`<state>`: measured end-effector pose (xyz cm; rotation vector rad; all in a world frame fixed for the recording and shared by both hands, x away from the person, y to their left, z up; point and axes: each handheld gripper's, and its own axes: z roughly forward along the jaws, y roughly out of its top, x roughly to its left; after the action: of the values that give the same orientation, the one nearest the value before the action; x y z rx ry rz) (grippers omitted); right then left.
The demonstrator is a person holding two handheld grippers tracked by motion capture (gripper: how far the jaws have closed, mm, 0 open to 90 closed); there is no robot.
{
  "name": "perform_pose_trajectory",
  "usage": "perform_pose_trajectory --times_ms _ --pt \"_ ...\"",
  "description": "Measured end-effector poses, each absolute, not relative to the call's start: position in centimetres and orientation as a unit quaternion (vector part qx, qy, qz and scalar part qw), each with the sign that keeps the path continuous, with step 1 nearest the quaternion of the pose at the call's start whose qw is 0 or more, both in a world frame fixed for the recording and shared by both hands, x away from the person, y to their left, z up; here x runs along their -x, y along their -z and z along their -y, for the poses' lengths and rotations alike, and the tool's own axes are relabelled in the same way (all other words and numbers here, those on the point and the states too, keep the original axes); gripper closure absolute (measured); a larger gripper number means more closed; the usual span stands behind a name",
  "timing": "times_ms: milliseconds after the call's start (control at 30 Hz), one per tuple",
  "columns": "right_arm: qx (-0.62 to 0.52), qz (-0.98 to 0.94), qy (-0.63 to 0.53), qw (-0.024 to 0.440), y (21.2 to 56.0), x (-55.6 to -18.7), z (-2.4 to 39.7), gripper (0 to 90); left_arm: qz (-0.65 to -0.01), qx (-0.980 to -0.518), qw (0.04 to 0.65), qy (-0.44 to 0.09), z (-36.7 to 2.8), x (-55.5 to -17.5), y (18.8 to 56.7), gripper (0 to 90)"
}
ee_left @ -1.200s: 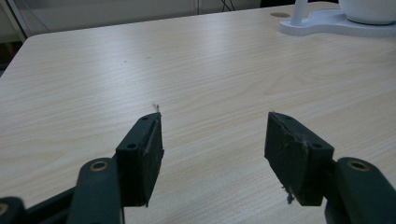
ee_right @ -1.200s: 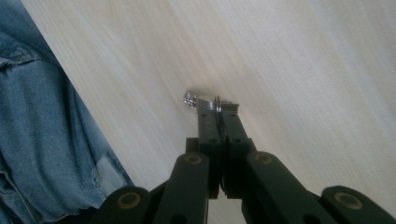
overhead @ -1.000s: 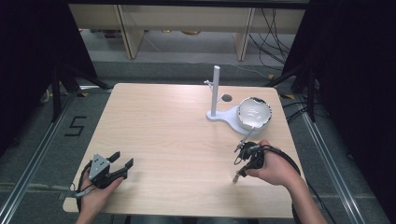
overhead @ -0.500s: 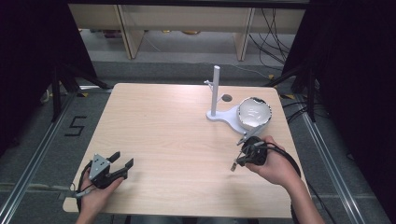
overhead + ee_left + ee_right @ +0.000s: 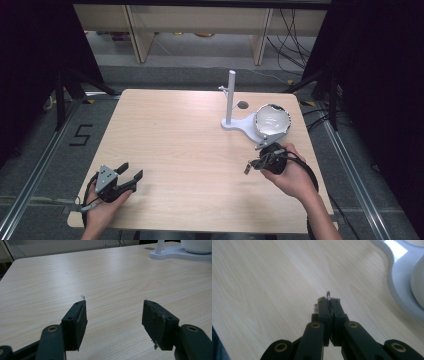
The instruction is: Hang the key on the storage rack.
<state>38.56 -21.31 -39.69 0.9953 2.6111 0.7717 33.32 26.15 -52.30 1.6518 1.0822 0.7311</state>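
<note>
My right gripper [image 5: 328,300] is shut on a small thin metal piece [image 5: 328,293] that looks like a ring seen edge-on and pokes out above the jaw tips. In the high view this gripper [image 5: 250,167] hovers near the table's right side, pointing left, just in front of the white stand [image 5: 231,97]. The stand has an upright post with a small hook and a flat base [image 5: 402,277]. A white bowl [image 5: 272,120] sits on that base. My left gripper [image 5: 131,174] rests open near the front left edge, with nothing between its jaws [image 5: 113,308].
The wooden table [image 5: 175,135] stretches bare between the two hands. A small round hole [image 5: 242,105] lies behind the stand. Shelving and cables stand beyond the far edge, and floor rails run along both sides.
The right hand has edged slightly toward the far side and the stand, still closed on the metal piece. The left hand has not moved.
</note>
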Motion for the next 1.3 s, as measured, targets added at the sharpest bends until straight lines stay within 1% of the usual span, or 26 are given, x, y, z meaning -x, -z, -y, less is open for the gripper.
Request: perform_pose_trajectory --times_ms 33,67,200,333,600,667,700,733,867,1000,1033,1067,1100,1300 --pt "-0.341 -0.894 -0.264 0.121 39.7 -38.6 21.3 89.7 -0.446 -0.682 0.495 -0.302 -26.2 -33.3 52.3 36.4" --pt "-0.341 -0.886 -0.283 0.134 39.5 -38.6 21.4 89.7 -0.447 -0.681 0.495 -0.301 -26.2 -33.3 52.3 36.4" --pt "-0.349 -0.875 -0.305 0.141 39.3 -38.6 21.3 89.7 -0.448 -0.679 0.498 -0.302 -26.2 -33.4 52.3 36.3" --pt "-0.342 -0.865 -0.330 0.159 39.6 -39.0 21.1 89.7 -0.450 -0.680 0.495 -0.300 -26.2 -33.4 52.3 36.2" --pt "-0.361 -0.842 -0.364 0.168 39.4 -39.2 20.4 89.7 -0.452 -0.682 0.491 -0.299 -26.1 -33.5 52.3 36.4" --pt "-0.353 -0.837 -0.377 0.180 39.3 -39.6 20.4 89.7 -0.453 -0.681 0.493 -0.297 -26.1 -33.5 52.3 36.4" --pt "-0.353 -0.837 -0.377 0.180 39.3 -39.6 20.4 89.7 -0.453 -0.681 0.493 -0.297 -26.1 -33.5 52.3 36.4" --pt "-0.364 -0.836 -0.375 0.170 39.2 -39.6 20.3 89.7 -0.451 -0.681 0.495 -0.297 -26.1 -33.6 52.4 36.4" --pt "-0.357 -0.833 -0.387 0.172 39.5 -39.9 20.1 89.7 -0.449 -0.682 0.494 -0.299 -26.1 -33.5 52.3 36.4" --pt "-0.357 -0.826 -0.399 0.179 39.5 -39.9 19.8 89.6 -0.449 -0.682 0.494 -0.299 -26.1 -33.4 52.3 36.3" --pt "-0.350 -0.823 -0.406 0.187 39.6 -40.0 19.7 89.7 -0.450 -0.681 0.494 -0.300 -26.1 -33.4 52.3 36.3" --pt "-0.359 -0.817 -0.412 0.184 39.5 -39.9 19.5 89.7 -0.449 -0.681 0.494 -0.300 -26.1 -33.4 52.3 36.3" --pt "-0.352 -0.815 -0.417 0.194 39.5 -40.0 19.4 89.7 -0.447 -0.681 0.495 -0.302 -26.1 -33.3 52.3 36.3" --pt "-0.358 -0.802 -0.435 0.198 39.2 -40.1 18.8 89.6 -0.447 -0.683 0.495 -0.298 -26.2 -33.3 52.3 36.3"
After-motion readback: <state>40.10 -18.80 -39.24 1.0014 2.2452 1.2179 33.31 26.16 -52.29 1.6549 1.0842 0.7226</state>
